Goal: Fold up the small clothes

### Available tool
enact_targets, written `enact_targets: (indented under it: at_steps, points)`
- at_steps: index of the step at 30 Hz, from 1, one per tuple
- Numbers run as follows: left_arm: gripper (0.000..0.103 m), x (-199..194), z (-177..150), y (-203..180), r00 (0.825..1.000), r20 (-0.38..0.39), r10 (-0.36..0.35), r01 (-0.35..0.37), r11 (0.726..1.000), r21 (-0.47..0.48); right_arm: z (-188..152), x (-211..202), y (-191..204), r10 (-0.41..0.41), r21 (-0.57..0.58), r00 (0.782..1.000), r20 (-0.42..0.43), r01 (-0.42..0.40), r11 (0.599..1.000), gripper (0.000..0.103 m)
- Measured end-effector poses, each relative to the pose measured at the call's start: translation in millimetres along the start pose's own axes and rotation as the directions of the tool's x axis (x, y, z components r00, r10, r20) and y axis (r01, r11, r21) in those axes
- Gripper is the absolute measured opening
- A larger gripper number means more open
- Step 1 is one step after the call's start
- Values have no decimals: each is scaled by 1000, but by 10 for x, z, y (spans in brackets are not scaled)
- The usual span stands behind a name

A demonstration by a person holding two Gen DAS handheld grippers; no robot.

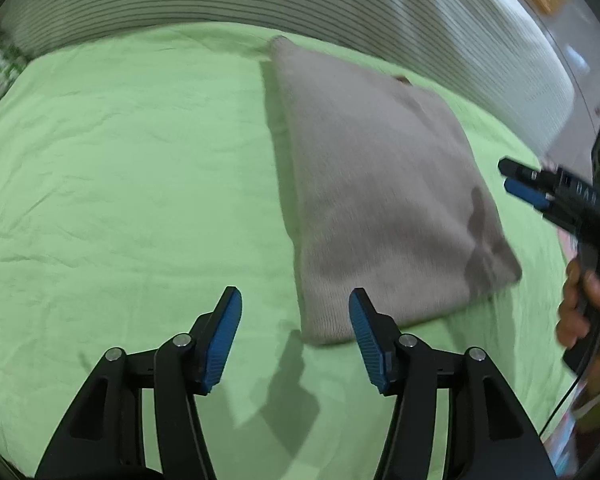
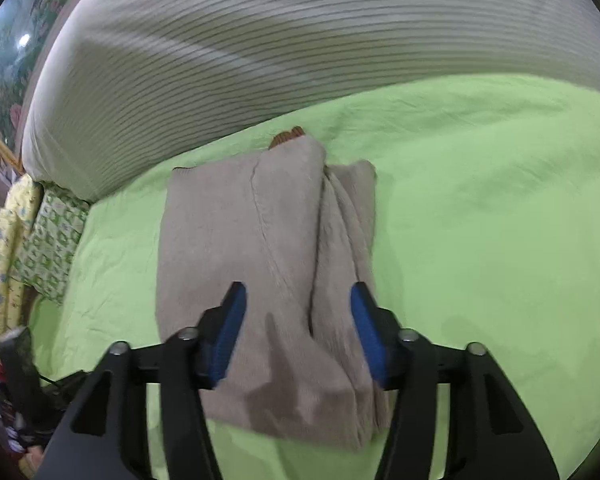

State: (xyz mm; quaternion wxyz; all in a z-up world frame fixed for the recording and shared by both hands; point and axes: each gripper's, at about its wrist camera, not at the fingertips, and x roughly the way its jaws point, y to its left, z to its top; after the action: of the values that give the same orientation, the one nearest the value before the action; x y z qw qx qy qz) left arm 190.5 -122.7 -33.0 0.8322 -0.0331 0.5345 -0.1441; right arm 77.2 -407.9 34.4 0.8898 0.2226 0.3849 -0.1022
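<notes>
Beige knit garment [image 2: 260, 264] lay folded into a rough rectangle on the green bed sheet [image 1: 120, 180], nearer the striped pillow [image 2: 280, 40] at the bed's far edge. Left hand-held gripper [image 1: 295, 340] hung wide open w/ nothing in it, just short of the garment's near corner. Right hand-held gripper [image 2: 298, 332] was also wide open & empty, above the near hem. Side folds looked done; next prob. pinch the near hem w/ both & fold toward the far end.
</notes>
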Motion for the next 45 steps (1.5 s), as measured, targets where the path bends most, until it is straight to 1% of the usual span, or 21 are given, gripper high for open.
enact_targets:
  at_steps: [4, 7, 8, 9, 10, 11, 13, 15, 18, 20, 23, 25, 26, 27, 30, 32, 35, 37, 39, 43, 45]
  points:
    - [64, 25, 161, 33, 1000, 18, 1, 0, 999, -41, 94, 214, 85, 1, -23, 1000, -21, -1, 1000, 56]
    - [65, 115, 278, 49, 1000, 17, 13, -12, 998, -60, 155, 352, 35, 2, 0, 999, -35, -2, 1000, 56]
    - [65, 139, 308, 47, 1000, 16, 14, -13, 998, -66, 168, 402, 9, 10, 11, 999, -46, -10, 1000, 45]
    - [65, 169, 338, 47, 1000, 14, 13, -12, 997, -72, 167, 441, -21, 20, 19, 998, -59, -19, 1000, 25]
    - [65, 186, 388, 45, 1000, 14, 16, -15, 997, -78, 178, 489, -33, 37, 21, 996, -75, -35, 999, 19]
    - [65, 210, 414, 39, 1000, 16, 15, -14, 997, -81, 177, 520, -43, 49, 15, 995, -89, -48, 999, 9]
    - [65, 253, 471, 29, 1000, 18, 15, -14, 996, -83, 192, 464, -53, 46, -1, 996, -72, -46, 999, 8]
    - [68, 299, 524, 18, 1000, 19, 14, -13, 996, -86, 213, 365, -130, 47, 22, 998, -39, -46, 999, 7]
    - [69, 400, 572, 10, 1000, 7, 16, -15, 996, -89, 141, 464, -246, 33, 46, 996, -78, -30, 998, 7]
    - [69, 488, 631, 5, 1000, -8, 9, -10, 995, -97, 129, 495, -256, 48, 50, 996, -78, -44, 998, 9]
    - [73, 535, 698, 13, 1000, 1, 1, 0, 994, -110, 192, 423, -253, 52, 64, 997, -57, -48, 997, 16]
    - [75, 555, 746, 21, 1000, 7, -1, 2, 994, -111, 224, 378, -231, 39, 54, 999, -37, -37, 998, 30]
    - [76, 565, 773, 25, 1000, 10, -1, 2, 994, -112, 240, 363, -229, 23, 49, 999, -29, -21, 999, 50]
    - [76, 570, 796, 25, 1000, 12, -1, 2, 993, -115, 255, 356, -234, 9, 46, 1000, -22, -8, 999, 64]
    - [78, 605, 870, 59, 1000, 15, -12, 14, 992, -126, 287, 369, -281, 15, 63, 1000, 4, -15, 998, 65]
    - [80, 643, 906, 81, 1000, 14, -18, 20, 991, -130, 299, 442, -345, 48, 99, 999, -13, -46, 994, 65]
    - [83, 726, 951, 94, 999, 9, -39, 40, 990, -136, 279, 580, -415, 67, 130, 997, -48, -60, 990, 65]
    - [85, 799, 980, 122, 998, 3, -64, 63, 987, -148, 255, 650, -472, 79, 148, 995, -61, -69, 987, 66]
    - [89, 890, 1012, 142, 997, -8, -83, 81, 983, -166, 237, 679, -527, 101, 175, 993, -62, -89, 981, 66]
    - [90, 1088, 1039, 201, 988, -32, -150, 139, 965, -224, 218, 686, -592, 136, 194, 989, -56, -123, 973, 66]
    - [90, 1128, 1036, 188, 987, -32, -157, 146, 964, -223, 218, 693, -617, 151, 197, 987, -59, -137, 971, 65]
